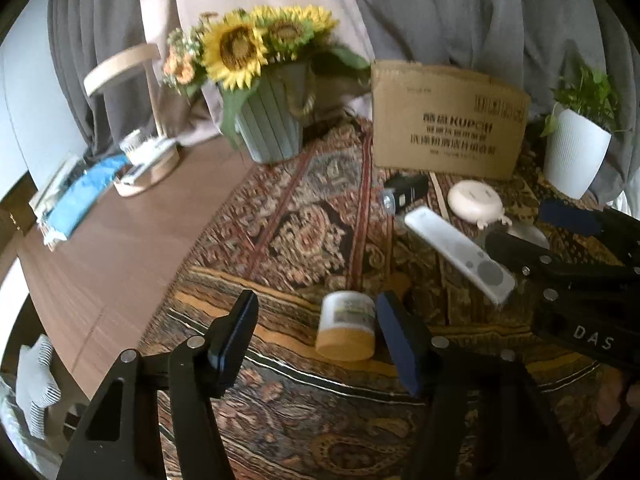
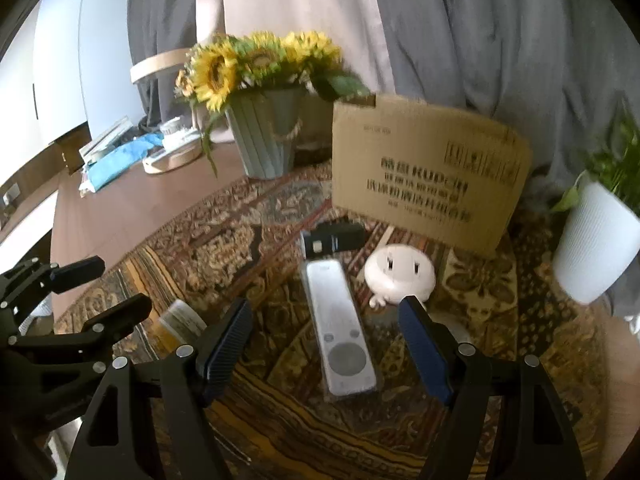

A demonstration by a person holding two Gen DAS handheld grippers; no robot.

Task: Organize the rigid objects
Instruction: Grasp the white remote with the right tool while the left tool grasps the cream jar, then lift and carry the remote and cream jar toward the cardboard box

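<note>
I hold both jaws apart and empty: my right gripper point(image 2: 324, 340) straddles the long white plastic remote point(image 2: 340, 332) on the patterned counter point(image 2: 248, 248); my left gripper point(image 1: 316, 336) nears the small lying jar point(image 1: 348, 330). Next, I judge: lower, close.

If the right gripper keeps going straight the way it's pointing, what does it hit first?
Most likely the white remote, lying lengthwise between the open right gripper fingers; the black device sits beyond it. Depth is uncertain.

Black hand-held gripper point(image 1: 316, 336) frames, silver screws, navy ribbed pads point(image 2: 424, 350), white "DAS" lettering.
</note>
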